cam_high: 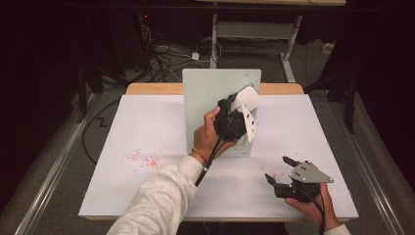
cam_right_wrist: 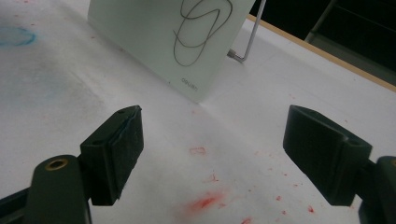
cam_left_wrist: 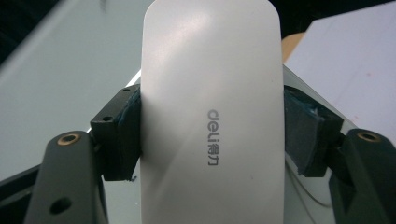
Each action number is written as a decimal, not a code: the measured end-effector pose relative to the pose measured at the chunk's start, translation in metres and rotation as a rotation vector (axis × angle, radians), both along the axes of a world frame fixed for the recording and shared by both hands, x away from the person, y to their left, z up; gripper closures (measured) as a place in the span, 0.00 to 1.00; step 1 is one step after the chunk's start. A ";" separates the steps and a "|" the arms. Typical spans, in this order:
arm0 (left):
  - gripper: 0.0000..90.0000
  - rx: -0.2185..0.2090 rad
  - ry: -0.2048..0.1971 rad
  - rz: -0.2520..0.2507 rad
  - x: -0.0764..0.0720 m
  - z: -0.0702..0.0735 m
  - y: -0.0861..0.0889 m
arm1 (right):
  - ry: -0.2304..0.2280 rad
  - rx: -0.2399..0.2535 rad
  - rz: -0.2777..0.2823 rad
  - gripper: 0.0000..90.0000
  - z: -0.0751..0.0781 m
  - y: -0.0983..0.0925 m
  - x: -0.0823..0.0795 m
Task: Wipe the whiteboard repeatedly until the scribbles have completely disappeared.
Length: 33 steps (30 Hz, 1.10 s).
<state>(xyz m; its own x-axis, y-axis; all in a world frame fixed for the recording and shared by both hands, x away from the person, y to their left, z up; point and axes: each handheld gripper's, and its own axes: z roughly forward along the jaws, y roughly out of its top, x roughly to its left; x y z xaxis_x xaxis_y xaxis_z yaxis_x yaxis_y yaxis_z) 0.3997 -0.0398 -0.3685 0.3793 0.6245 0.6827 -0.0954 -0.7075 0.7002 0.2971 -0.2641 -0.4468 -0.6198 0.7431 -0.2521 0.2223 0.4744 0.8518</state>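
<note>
You are holding the left gripper (cam_high: 243, 108) up against the face of the pale green board (cam_high: 205, 93) that is standing upright near the far middle of the table (cam_high: 147, 127). Its jaws are clamping a white eraser (cam_left_wrist: 212, 112) from both sides; in the left gripper view the eraser is rising straight toward twelve o'clock between the two blue-padded jaws, with grey "deli" lettering running along it. In the high view the eraser (cam_high: 246, 99) is showing as a white shape at the top of the gripper, lying on the board's right half, toward its three o'clock edge.

You are resting the right gripper (cam_high: 278, 171) low on the table at about five o'clock from the board, well apart from it, with its jaws spread wide and gripping nothing; they are pointing toward ten o'clock. In the right gripper view the white tabletop (cam_right_wrist: 70, 93) is showing between the parted jaws, dotted with red marks (cam_right_wrist: 205, 201) at six o'clock and a faint blue smear (cam_right_wrist: 16, 36) at nine to ten o'clock. At twelve o'clock in that view the board (cam_right_wrist: 140, 28) is carrying a dark looping scribble (cam_right_wrist: 201, 32), with a thin metal support (cam_right_wrist: 250, 35) standing just beside its edge.

More red specks (cam_high: 143, 158) are lying on the table at about eight o'clock from the board.
</note>
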 end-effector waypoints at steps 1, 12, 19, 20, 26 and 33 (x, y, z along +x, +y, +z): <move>0.32 0.020 0.005 -0.005 -0.004 -0.010 0.000 | 0.003 0.003 -0.001 0.23 0.000 0.000 0.000; 0.32 0.077 0.019 -0.023 -0.013 -0.033 0.002 | 0.007 0.000 -0.001 0.23 -0.001 0.000 0.000; 0.32 0.005 0.007 -0.001 0.005 0.014 0.005 | 0.005 -0.001 0.002 0.23 0.000 0.000 0.000; 0.32 0.005 0.007 -0.001 0.005 0.014 0.005 | 0.005 -0.001 0.002 0.23 0.000 0.000 0.000; 0.32 -0.036 0.001 0.020 0.017 0.049 0.002 | 0.009 -0.001 0.002 0.23 -0.001 0.000 0.000; 0.32 -0.019 0.002 0.019 0.014 0.039 -0.003 | 0.007 0.001 0.004 0.23 -0.001 -0.002 0.001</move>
